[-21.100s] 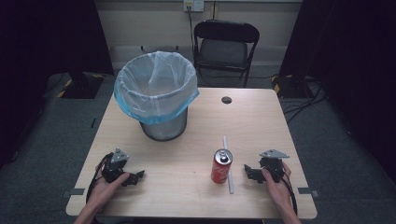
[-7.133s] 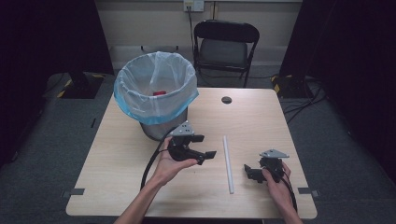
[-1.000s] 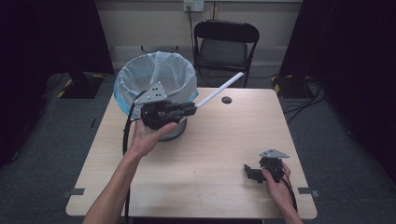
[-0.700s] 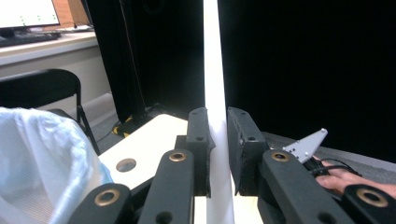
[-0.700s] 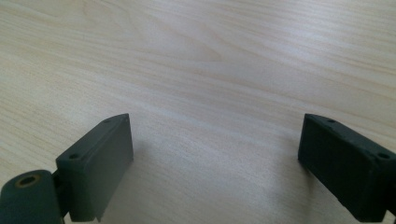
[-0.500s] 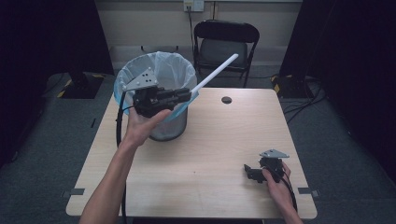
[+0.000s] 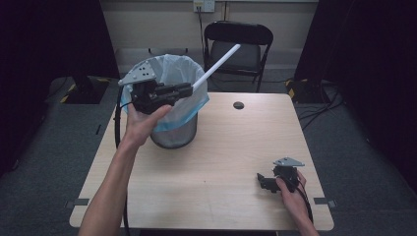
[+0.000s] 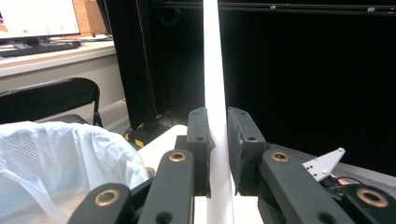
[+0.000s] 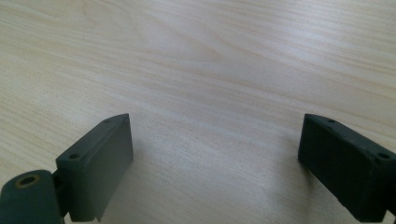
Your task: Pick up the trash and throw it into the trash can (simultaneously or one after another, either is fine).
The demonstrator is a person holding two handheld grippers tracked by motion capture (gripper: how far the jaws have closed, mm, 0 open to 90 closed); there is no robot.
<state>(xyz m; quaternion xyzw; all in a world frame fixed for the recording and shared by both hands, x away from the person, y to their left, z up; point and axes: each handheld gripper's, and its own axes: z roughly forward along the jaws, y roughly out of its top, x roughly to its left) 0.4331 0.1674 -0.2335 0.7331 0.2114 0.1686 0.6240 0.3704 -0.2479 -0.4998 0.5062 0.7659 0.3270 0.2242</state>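
A long white stick juts up and to the right from my left gripper, which is shut on its lower end. That gripper is held in the air over the near rim of the bin, a metal waste bin lined with a pale blue bag. In the left gripper view the white stick rises straight up, pinched by both black jaws of the left gripper, with the bag's edge at lower left. My right gripper rests on the table near the front right, open, its right gripper jaws wide apart over bare wood.
The wooden table has a small round hole near its back edge. A black folding chair stands behind the table. Dark curtains hang on both sides. A cable trails from the left gripper.
My left gripper has lifted the white stick off the table and carried it up and left to over the bin, the stick tilting steeper. The red can is gone from the table. The right gripper has stayed put.
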